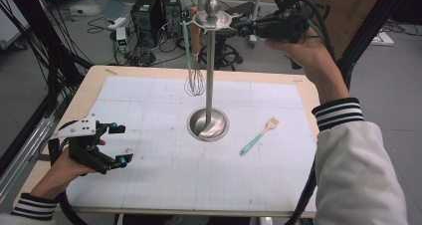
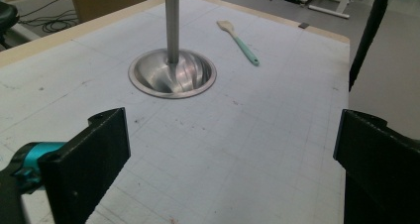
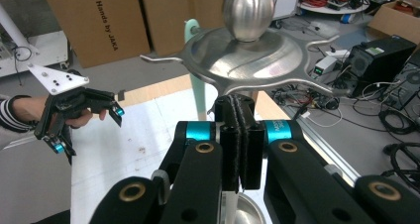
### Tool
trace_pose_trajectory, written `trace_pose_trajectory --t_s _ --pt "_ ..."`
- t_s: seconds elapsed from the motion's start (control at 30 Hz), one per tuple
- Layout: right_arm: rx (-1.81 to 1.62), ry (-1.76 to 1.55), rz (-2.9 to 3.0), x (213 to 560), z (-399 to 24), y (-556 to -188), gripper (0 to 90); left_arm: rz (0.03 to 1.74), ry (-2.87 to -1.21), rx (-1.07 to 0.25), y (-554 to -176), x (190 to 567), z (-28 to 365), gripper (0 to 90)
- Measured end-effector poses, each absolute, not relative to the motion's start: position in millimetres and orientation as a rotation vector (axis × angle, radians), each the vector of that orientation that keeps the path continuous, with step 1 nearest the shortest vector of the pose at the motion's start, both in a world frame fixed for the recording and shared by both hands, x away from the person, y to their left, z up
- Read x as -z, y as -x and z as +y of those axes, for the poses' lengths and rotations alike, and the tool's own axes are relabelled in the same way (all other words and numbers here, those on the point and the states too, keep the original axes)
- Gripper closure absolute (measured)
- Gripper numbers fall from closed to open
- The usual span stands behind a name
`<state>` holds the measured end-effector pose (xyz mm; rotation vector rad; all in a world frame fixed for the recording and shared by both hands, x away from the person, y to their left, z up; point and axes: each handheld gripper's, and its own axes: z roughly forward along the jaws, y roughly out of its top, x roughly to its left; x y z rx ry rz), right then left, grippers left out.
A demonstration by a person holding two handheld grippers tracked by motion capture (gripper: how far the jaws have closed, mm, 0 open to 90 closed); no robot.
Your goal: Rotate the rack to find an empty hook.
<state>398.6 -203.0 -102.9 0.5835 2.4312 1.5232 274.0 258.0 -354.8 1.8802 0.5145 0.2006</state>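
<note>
A steel utensil stand rises from its round base point(image 1: 208, 124) point(image 2: 172, 73) at the table's middle, topped by a hooked disc point(image 1: 213, 20) point(image 3: 247, 53) and a ball. A whisk point(image 1: 194, 80) with a pale green handle point(image 3: 198, 85) hangs from one hook. A teal-handled spatula point(image 1: 259, 136) point(image 2: 238, 41) lies flat to the right of the base. My right gripper point(image 1: 238, 28) point(image 3: 239, 110) is held high, shut with pads pressed together and nothing between them, its tips just under the disc's rim. My left gripper point(image 1: 122, 144) point(image 2: 233, 149) stays low at the table's left, open and empty.
A white gridded mat point(image 1: 164, 175) covers the wooden table. A brown-handled utensil point(image 1: 195, 33) hangs on the stand's far side. Computer towers point(image 1: 157, 11), cables and cardboard boxes point(image 1: 348, 6) stand on the floor beyond the far edge. Black frame posts point(image 1: 363, 36) flank the table.
</note>
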Motion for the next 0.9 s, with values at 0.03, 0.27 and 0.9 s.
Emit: trace_pose_trajectory --t_s 0.03,0.27,0.9 --pt "-1.525 -0.576 2.434 102.9 -201.4 -397.7 89.2 0.516 -1.880 -0.200 -273.7 354.8 257.8 1.6" --pt "-1.524 -0.548 2.450 103.3 -189.8 -393.8 89.2 0.505 -1.883 -0.204 -271.2 354.3 256.6 1.7" --pt "-1.532 -0.498 2.480 104.4 -163.1 -389.0 89.2 0.508 -1.875 -0.214 -266.1 353.3 259.2 1.7"
